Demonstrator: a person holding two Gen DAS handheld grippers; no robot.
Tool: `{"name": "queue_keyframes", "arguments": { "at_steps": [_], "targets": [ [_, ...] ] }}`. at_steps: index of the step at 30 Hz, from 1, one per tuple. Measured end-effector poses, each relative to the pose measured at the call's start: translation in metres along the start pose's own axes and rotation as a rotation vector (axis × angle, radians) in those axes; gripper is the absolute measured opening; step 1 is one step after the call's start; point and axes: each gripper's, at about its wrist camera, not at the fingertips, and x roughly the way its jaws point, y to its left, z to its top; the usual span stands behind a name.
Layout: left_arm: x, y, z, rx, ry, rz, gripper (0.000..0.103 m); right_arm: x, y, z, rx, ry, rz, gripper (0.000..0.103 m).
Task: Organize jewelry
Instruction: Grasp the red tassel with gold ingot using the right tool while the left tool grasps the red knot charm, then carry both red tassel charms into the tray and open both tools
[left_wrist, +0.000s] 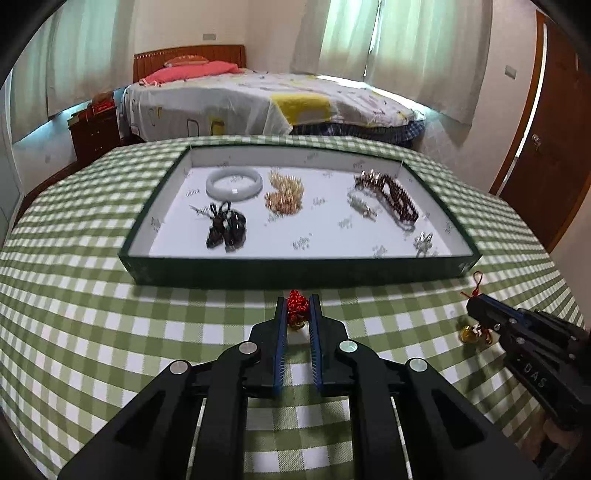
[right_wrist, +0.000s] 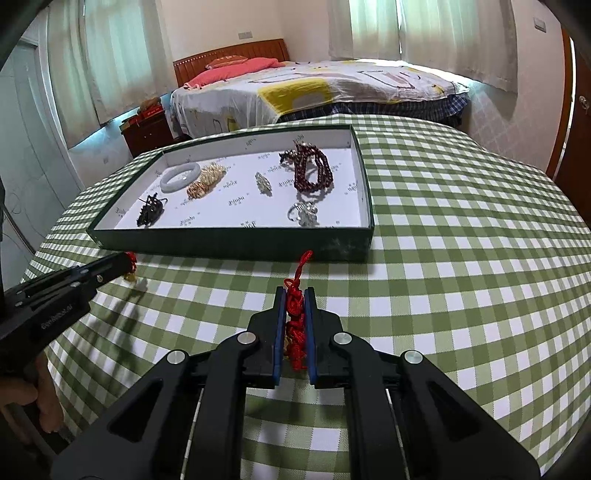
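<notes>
Both grippers are clenched on red knotted charms: the left gripper (left_wrist: 298, 308) pinches one (left_wrist: 297, 304) at lower centre, the right gripper (right_wrist: 294, 306) another (right_wrist: 295, 325), below the green tray (right_wrist: 236, 242).

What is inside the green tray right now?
The green tray holds a pale jade bangle, a gold bead bunch, a dark beaded piece, a small crystal piece, a dark red bead strand and a silver ring cluster. Nothing looks covered.
</notes>
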Motion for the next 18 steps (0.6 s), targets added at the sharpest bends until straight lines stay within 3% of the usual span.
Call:
{"name": "queue_keyframes", "arguments": {
  "at_steps": [18],
  "targets": [
    [-0.040,0.001,0.041,-0.003,-0.145,-0.012,0.012,-0.037,0.023,0.047,-0.031,-0.147,0.066,0.010]
  ]
}}
